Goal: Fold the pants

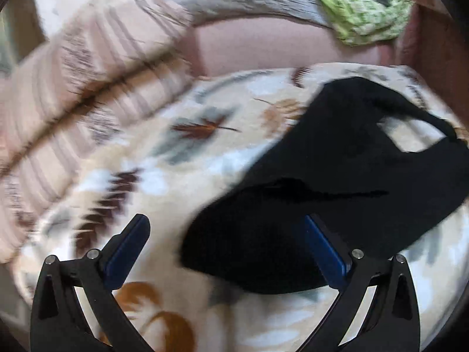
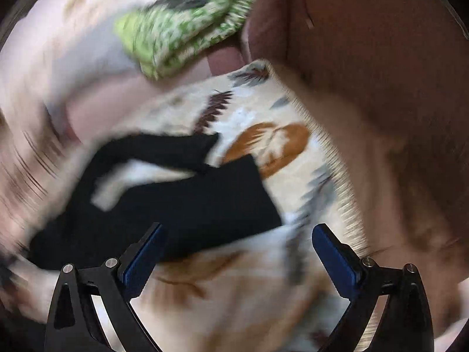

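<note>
Black pants (image 1: 337,176) lie crumpled on a cream blanket with a leaf print (image 1: 190,152). In the left wrist view they fill the right half, and my left gripper (image 1: 225,220) is open above their near left edge, holding nothing. In the right wrist view the pants (image 2: 176,193) lie left of centre, with one leg bent over so a patch of blanket shows through. My right gripper (image 2: 239,228) is open and empty, just above the pants' near right corner. Both views are blurred by motion.
A green and white patterned cloth (image 1: 366,11) lies beyond the blanket (image 2: 278,146), also seen in the right wrist view (image 2: 187,29). A pink sofa cushion (image 1: 278,44) sits behind. A brown sofa arm (image 2: 381,58) rises at the right. A striped beige cover (image 1: 73,102) lies left.
</note>
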Tool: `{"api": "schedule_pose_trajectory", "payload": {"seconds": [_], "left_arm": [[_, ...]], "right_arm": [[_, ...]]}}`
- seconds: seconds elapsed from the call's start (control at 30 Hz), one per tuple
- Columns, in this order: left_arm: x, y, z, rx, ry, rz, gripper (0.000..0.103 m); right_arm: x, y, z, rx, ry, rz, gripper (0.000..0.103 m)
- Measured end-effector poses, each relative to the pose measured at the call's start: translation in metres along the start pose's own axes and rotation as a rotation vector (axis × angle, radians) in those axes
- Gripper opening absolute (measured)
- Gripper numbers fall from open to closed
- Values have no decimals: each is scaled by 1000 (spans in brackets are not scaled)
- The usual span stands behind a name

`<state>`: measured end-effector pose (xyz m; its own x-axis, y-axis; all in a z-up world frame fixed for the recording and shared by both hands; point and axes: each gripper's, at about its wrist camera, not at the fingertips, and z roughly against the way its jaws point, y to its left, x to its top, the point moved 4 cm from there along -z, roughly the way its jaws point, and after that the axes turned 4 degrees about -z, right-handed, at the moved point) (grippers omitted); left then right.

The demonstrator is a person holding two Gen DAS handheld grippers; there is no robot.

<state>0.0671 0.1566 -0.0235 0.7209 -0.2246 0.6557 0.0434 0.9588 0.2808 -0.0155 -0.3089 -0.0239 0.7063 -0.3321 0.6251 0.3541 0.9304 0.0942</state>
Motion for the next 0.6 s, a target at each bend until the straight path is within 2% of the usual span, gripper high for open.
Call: {"api": "schedule_pose_trajectory", "payload": {"seconds": [0.03,0.1,0.2,0.3,0.4,0.53,0.6], "left_arm": [[1,6,5,37,-4,20,103],[7,20,24,65,-36,92,103],[18,25,59,15,-119,184,103],[25,16,79,-57,-160,248,103],[23,-4,80,-85,-164,253,103],[18,-27,74,-55,-147,223,103],[19,-27,83,-33,-176,232,103]], "right_arm": [[-2,9,1,-62,-15,63,99],[-3,18,6,-84,-44,97,99],[-3,28,14,-72,-85,132,99],[-3,44,25,-58,-139,172,100],[-1,58,28,-83,-160,218,100],[-1,66,31,-103,-172,240,100],[0,66,32,-115,-183,242,100]]}}
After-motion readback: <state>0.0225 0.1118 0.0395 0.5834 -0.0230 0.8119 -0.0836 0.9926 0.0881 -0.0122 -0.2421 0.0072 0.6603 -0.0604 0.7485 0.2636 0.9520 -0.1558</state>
